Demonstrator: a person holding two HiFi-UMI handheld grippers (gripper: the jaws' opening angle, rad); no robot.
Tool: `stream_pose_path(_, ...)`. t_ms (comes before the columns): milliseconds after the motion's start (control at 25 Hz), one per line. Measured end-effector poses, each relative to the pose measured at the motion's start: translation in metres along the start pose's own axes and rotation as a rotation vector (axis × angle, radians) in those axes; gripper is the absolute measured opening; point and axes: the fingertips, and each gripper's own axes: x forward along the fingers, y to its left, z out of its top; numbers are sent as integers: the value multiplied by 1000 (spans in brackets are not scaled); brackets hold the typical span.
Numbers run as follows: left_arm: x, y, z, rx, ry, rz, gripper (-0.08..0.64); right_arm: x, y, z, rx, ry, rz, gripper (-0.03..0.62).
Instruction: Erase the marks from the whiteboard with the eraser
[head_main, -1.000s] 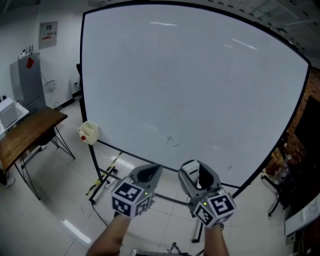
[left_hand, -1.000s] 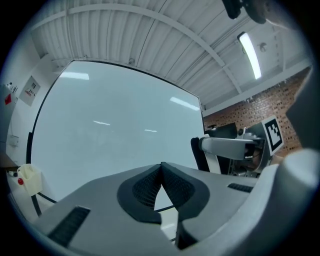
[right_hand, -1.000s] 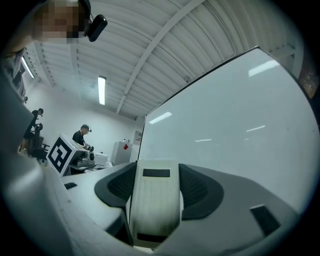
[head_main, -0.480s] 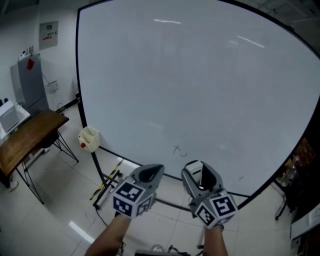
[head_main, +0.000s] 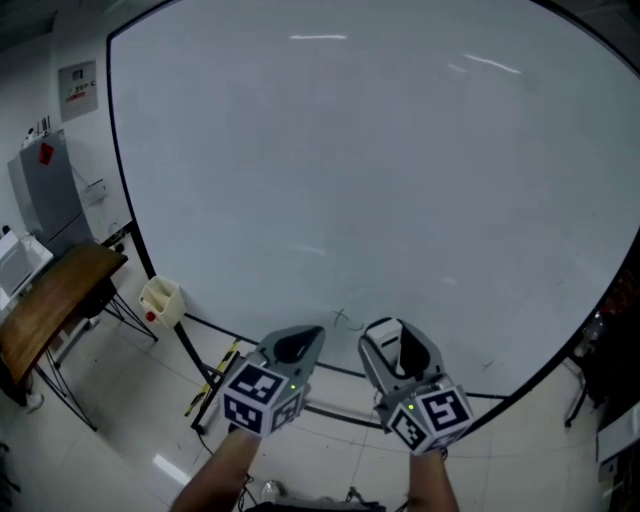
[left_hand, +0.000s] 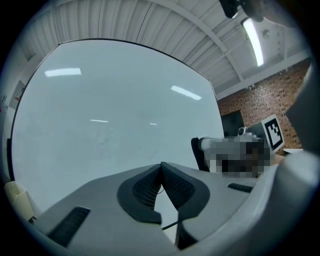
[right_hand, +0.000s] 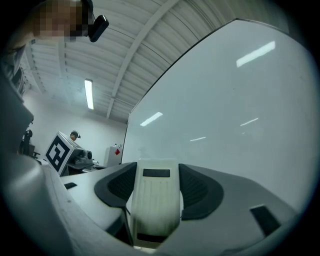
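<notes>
A large whiteboard (head_main: 380, 170) on a black stand fills the head view. Small faint marks (head_main: 345, 320) sit low on it, just above and between the two grippers. My right gripper (head_main: 392, 345) is shut on a white eraser (head_main: 385, 340), seen in the right gripper view as a ribbed white block (right_hand: 155, 200) between the jaws. My left gripper (head_main: 298, 345) is shut and holds nothing; its pads (left_hand: 172, 187) meet in the left gripper view. Both grippers are held low before the board's bottom edge.
A small cream holder (head_main: 160, 298) hangs at the board's lower left corner. A wooden table (head_main: 50, 300) and a grey cabinet (head_main: 45, 190) stand to the left. The stand's black legs (head_main: 215, 385) cross the tiled floor below the board.
The view has moved closer to the whiteboard, which now fills more of the frame. The marks sit nearer the grippers. Both grippers keep their places in the view.
</notes>
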Motion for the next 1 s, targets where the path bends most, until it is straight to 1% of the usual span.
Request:
stream_pose_path(160, 17, 9, -1, 17, -14, -42, -8, 6, -13, -7, -15, 4, -80, 265)
stream_pose_path(240, 21, 14, -5, 18, -19, -66, -8, 9, -17, -12, -38, 14, -145, 265)
stream_pose_path(360, 25, 20, -10, 6, -16, -103, -8, 10, -27, -20, -75, 27, -270, 265)
stream_pose_path(480, 28, 29, -15, -1, -21, -135, -8, 14, -31, -26, -92, 21, -343, 265)
stream_pose_path(640, 32, 45, -23, -3, -24, -145, -8, 22, -34, -37, -135, 21, -373, 265)
stream_pose_path(880, 38, 52, -33, 20, -16, -134, -8, 23, -44, -40, -203, 19, -414, 265)
stream_pose_path(1000, 39, 53, -32, 20, -20, -131, -8, 25, -48, -43, -212, 13, -427, 265)
